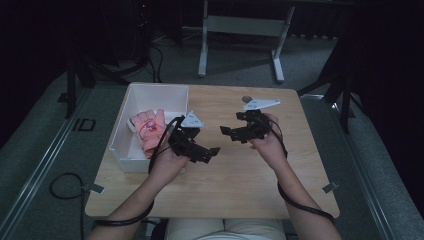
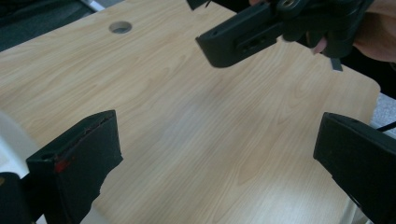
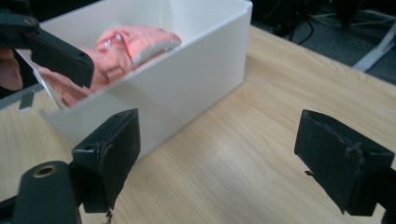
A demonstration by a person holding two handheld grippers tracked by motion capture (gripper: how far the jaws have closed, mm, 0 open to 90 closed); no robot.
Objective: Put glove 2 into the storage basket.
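A white bin (image 1: 159, 95) stands at the table's left, and a pink glove (image 1: 149, 129) with white markings lies in it. My left gripper (image 1: 207, 154) hovers just right of the bin, pointing right, open with nothing between its fingers. My right gripper (image 1: 231, 125) faces it from the middle of the table, also open and empty. In the left gripper view my left gripper (image 2: 217, 130) frames bare wood, with the right gripper's jaw above. In the right gripper view my right gripper (image 3: 217, 128) frames the bin (image 3: 187, 79) and the glove (image 3: 130, 46).
The wooden table (image 1: 235, 175) has a round cable hole (image 1: 247, 99) near its far edge. Black cables trail from both grippers along the forearms. A white-legged desk frame (image 1: 240, 25) stands on the floor beyond the table.
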